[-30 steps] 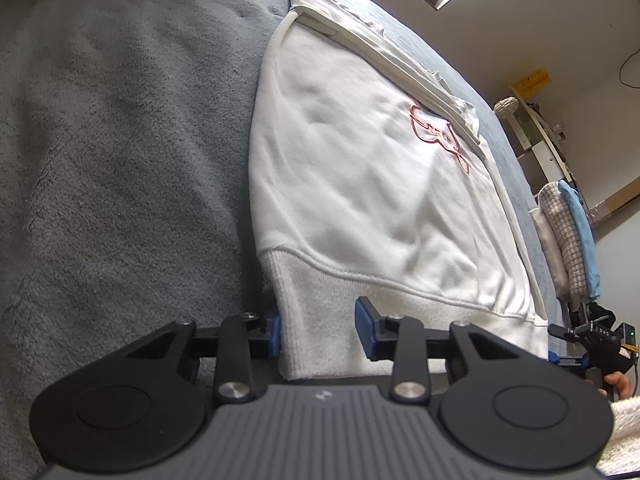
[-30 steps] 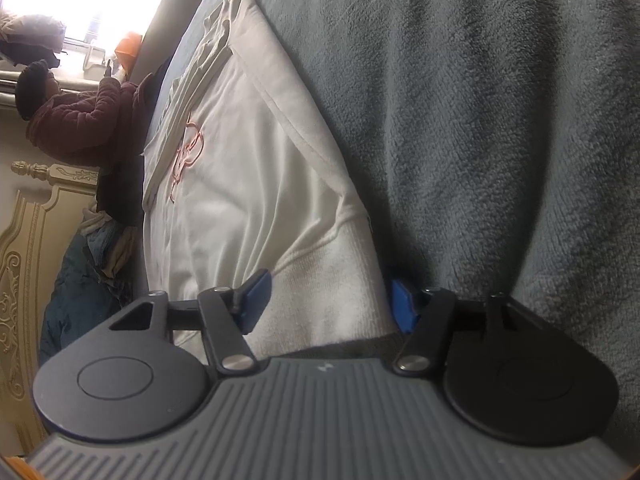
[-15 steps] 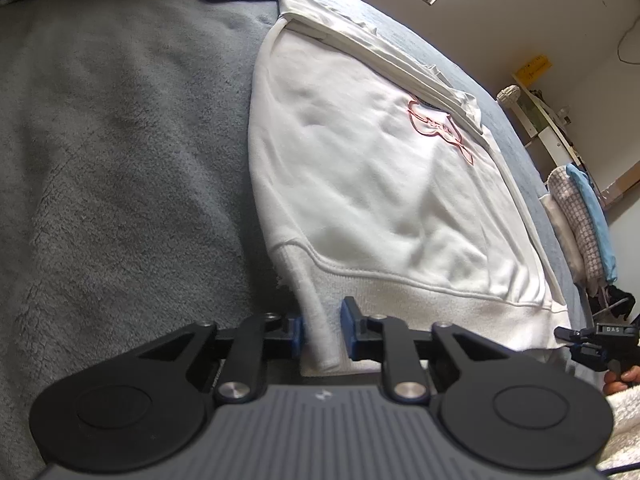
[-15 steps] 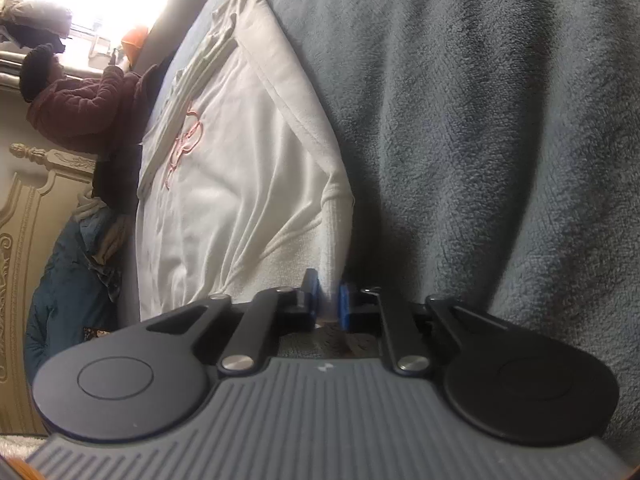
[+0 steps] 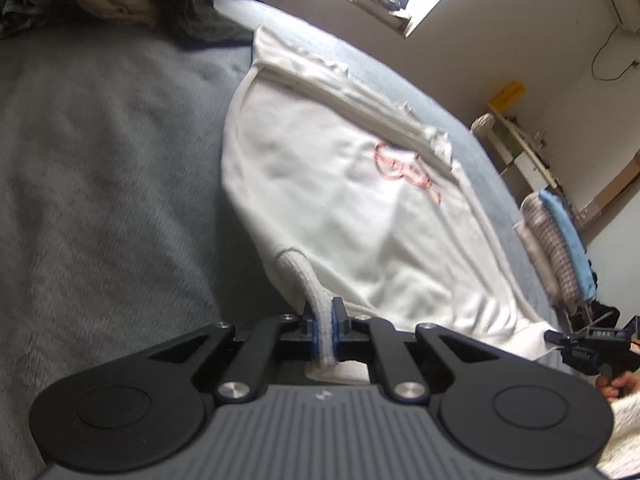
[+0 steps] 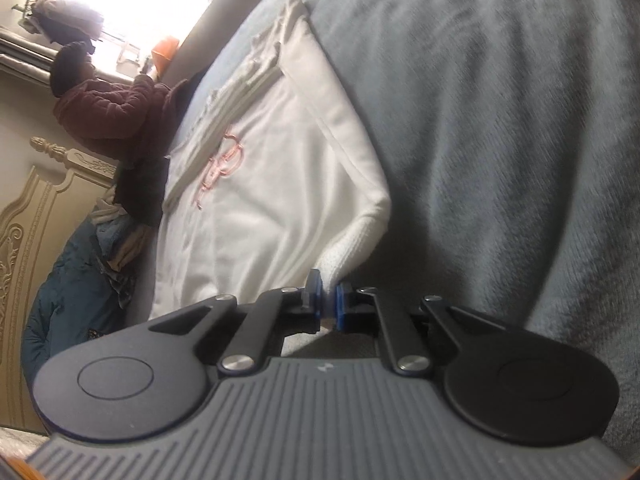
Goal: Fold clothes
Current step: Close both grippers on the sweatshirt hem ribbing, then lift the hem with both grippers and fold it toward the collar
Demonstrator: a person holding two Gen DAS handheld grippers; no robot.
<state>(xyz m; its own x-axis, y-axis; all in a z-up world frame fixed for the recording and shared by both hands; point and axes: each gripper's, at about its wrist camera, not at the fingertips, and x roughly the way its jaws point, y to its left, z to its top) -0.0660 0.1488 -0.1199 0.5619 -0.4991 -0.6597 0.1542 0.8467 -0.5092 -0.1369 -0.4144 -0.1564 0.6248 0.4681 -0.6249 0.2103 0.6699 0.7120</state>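
White sweatshirt (image 5: 344, 208) spread flat on grey blanket (image 5: 100, 200), stretching from the jaws toward 12 o'clock. Ribbed hem (image 5: 316, 292) pinched at one corner by left gripper (image 5: 323, 322), jaws just closed tight on the fabric. Other hem corner clamped likewise in right gripper (image 6: 328, 300), pads pressing, fold raised toward 1 o'clock.

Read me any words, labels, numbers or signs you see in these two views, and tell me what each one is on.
"DAS": on the right gripper, seen at the edge of the left wrist view; small, so uncertain.
Pink outline print on the white sweatshirt: too blurred to read.
Yellow label on the far shelf: too small to read.
Small logo on each gripper's grey body: a mark, not letters.
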